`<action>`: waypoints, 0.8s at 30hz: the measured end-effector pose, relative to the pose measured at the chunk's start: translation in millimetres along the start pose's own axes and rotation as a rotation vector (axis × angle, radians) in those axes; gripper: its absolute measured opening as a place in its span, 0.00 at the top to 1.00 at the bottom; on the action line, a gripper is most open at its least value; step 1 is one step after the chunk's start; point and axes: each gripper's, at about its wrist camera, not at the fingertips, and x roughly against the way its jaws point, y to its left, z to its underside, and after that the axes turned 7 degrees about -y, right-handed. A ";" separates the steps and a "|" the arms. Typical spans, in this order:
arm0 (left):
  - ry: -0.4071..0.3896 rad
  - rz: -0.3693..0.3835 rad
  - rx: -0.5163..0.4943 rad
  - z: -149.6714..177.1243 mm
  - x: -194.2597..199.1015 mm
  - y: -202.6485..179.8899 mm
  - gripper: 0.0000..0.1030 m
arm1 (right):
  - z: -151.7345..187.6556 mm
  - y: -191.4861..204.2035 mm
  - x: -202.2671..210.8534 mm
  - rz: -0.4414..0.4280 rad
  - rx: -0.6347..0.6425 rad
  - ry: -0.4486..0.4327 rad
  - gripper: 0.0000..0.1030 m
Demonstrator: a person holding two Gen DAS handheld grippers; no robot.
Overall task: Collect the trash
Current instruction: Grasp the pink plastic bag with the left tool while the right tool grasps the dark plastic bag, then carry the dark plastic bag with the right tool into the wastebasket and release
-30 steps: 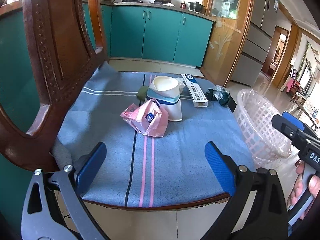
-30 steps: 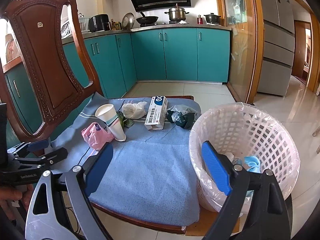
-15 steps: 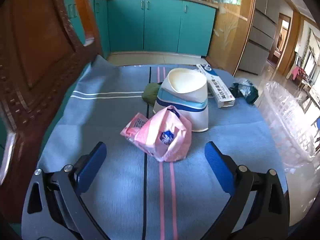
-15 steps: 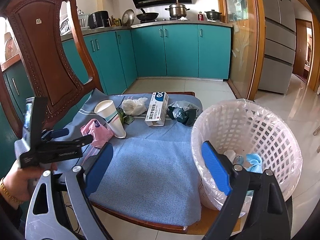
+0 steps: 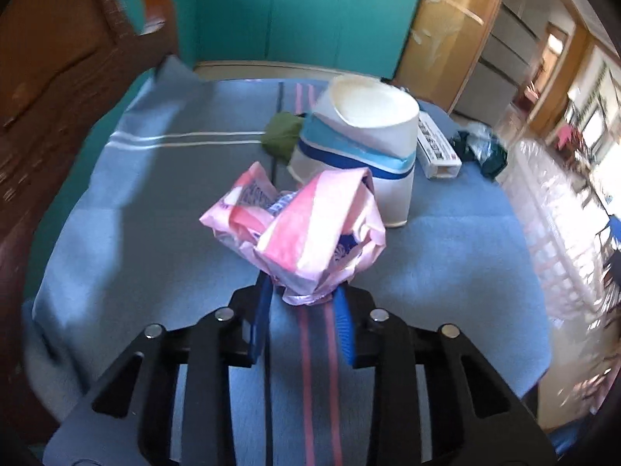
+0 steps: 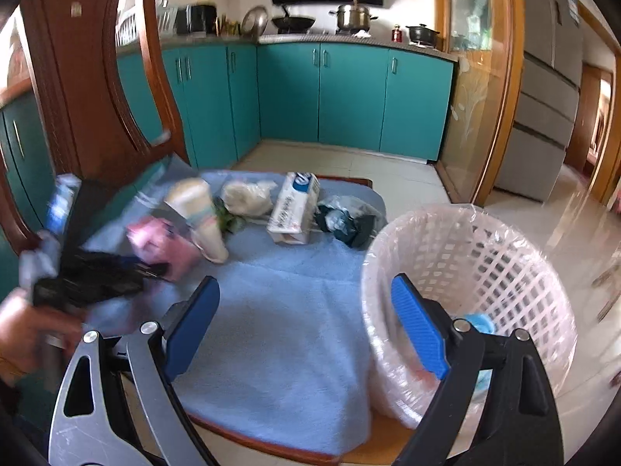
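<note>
At lower centre, the left gripper (image 5: 304, 295), jaws just closing, is pinching the pink wrapper (image 5: 306, 233), while the right gripper (image 6: 306, 326) is gaping wide, empty, beside the basket (image 6: 504, 272).

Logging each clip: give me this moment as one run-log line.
left tool: just closed on pink wrapper | right tool: open, empty, beside basket | cup, carton: uncollected
</note>
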 end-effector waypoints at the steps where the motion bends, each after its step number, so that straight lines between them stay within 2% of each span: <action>1: -0.013 -0.006 0.006 0.0 9.0 1.3 0.71 | -1.0 -1.6 -4.6 0.010 0.011 0.006 0.15; 4: -0.096 -0.032 -0.012 -3.4 56.6 -0.3 0.71 | -9.5 -7.5 -28.5 0.025 0.041 0.065 0.15; 6: -0.168 -0.047 -0.031 -5.4 85.7 -3.5 0.71 | -17.7 -9.6 -42.8 0.035 0.051 0.075 0.15; 10: -0.286 -0.004 0.006 -2.9 140.6 1.4 0.71 | -40.4 -5.0 -98.9 0.060 0.105 0.161 0.15; 14: -0.320 0.005 0.024 1.7 152.8 8.0 0.71 | -54.9 -10.1 -158.8 0.125 0.145 0.263 0.15; 17: -0.312 0.002 0.028 3.5 152.1 15.9 0.71 | -60.5 -17.9 -188.9 0.131 0.124 0.326 0.15; 20: -0.301 0.013 0.039 1.9 149.9 16.8 0.71 | -59.8 -18.5 -212.0 0.115 0.130 0.413 0.34; 21: -0.300 0.015 0.040 2.6 150.3 16.1 0.71 | -58.6 -18.5 -217.4 0.108 0.129 0.436 0.47; 24: -0.288 0.023 0.037 -3.1 143.4 11.4 0.71 | -56.7 -15.9 -220.0 0.107 0.143 0.460 0.56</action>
